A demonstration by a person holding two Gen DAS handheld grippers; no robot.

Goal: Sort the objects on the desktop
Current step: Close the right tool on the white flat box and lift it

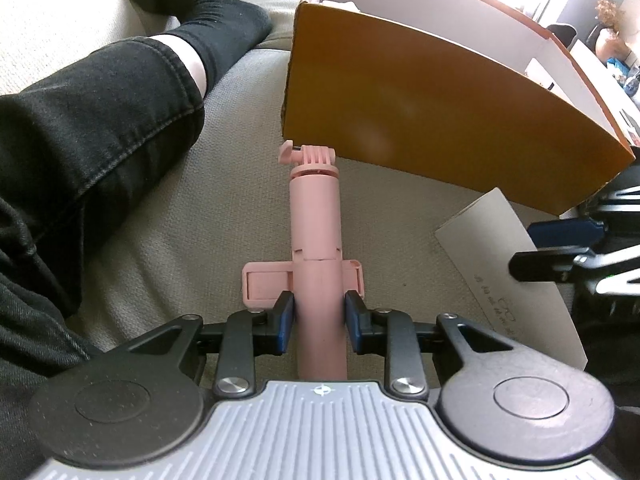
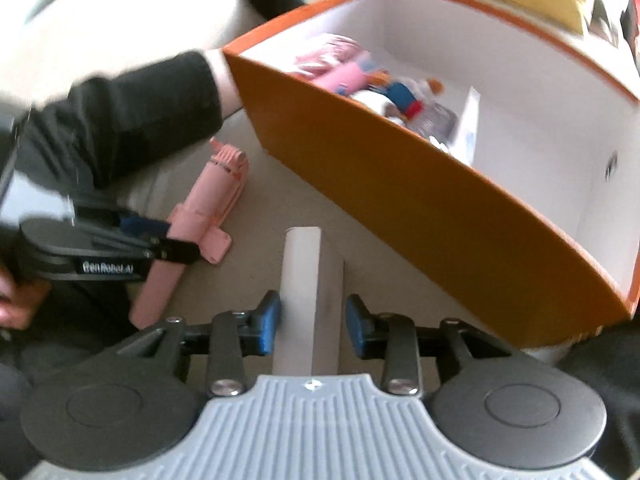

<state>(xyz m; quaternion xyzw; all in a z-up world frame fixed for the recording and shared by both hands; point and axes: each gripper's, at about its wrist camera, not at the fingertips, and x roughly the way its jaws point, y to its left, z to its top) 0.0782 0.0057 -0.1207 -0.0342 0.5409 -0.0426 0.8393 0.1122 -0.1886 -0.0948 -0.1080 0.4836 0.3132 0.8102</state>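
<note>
My left gripper (image 1: pixel 319 322) is shut on a pink selfie stick (image 1: pixel 316 224), which points forward toward the near wall of an orange box (image 1: pixel 420 120). The stick also shows in the right wrist view (image 2: pixel 208 204), held by the left gripper (image 2: pixel 176 242). My right gripper (image 2: pixel 313 326) straddles a flat white box (image 2: pixel 302 292) standing on edge; its left pad (image 2: pixel 269 322) touches the box and a small gap shows at the right pad. The white box appears in the left wrist view (image 1: pixel 516 272) with the right gripper (image 1: pixel 560 248) on it.
The orange box (image 2: pixel 420 208) is open-topped with white inner walls and holds several items, including pink pieces and a plastic bottle (image 2: pixel 432 116). Everything rests on a beige sofa cushion (image 1: pixel 192 240). A leg in black jeans (image 1: pixel 100 128) with a black sock lies at the left.
</note>
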